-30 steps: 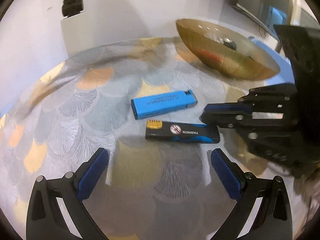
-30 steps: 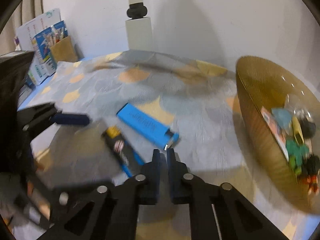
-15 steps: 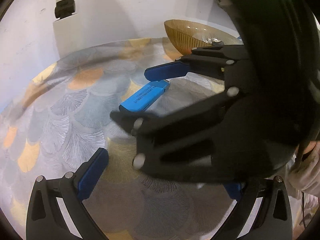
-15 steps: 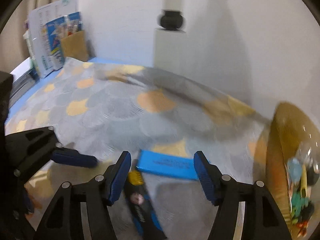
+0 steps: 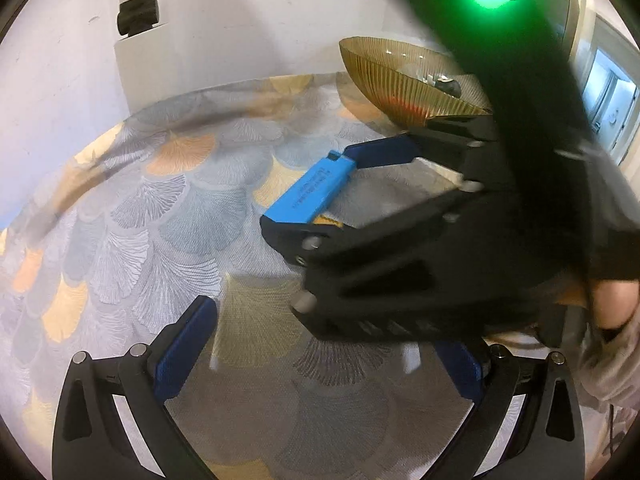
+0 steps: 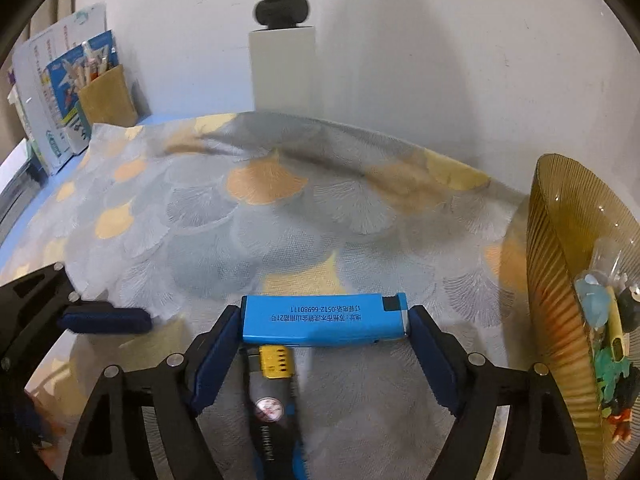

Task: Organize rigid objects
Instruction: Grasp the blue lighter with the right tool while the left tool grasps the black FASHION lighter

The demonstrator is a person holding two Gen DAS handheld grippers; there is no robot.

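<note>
White wall behind, patterned cloth [image 6: 304, 240] covering the table. Going left to right in the right wrist view: box of pencils [image 6: 86, 88] sitting far left by the wall, left gripper [image 5: 320, 364] poking in at the left edge, jaws spread wide and holding nothing. Centre: right gripper [image 6: 324, 340] straddling the blue lighter [image 6: 324, 320] lengthwise, one pad at each end. Pads look to be touching or just off the ends; cannot tell if it's clamping yet, so calling it spread around the lighter. Black lighter [image 6: 272, 408] lying crosswise under the blue one, its yellow end right beside it, between the fingers. Amber bowl [image 6: 560, 280] sitting far right, already holding small toys.

Risks, my read: end-to-end grip is the long axis, so the lighter could be pivoting or popping out on closing. Black lighter is close enough to get dragged or pinched too.
</note>
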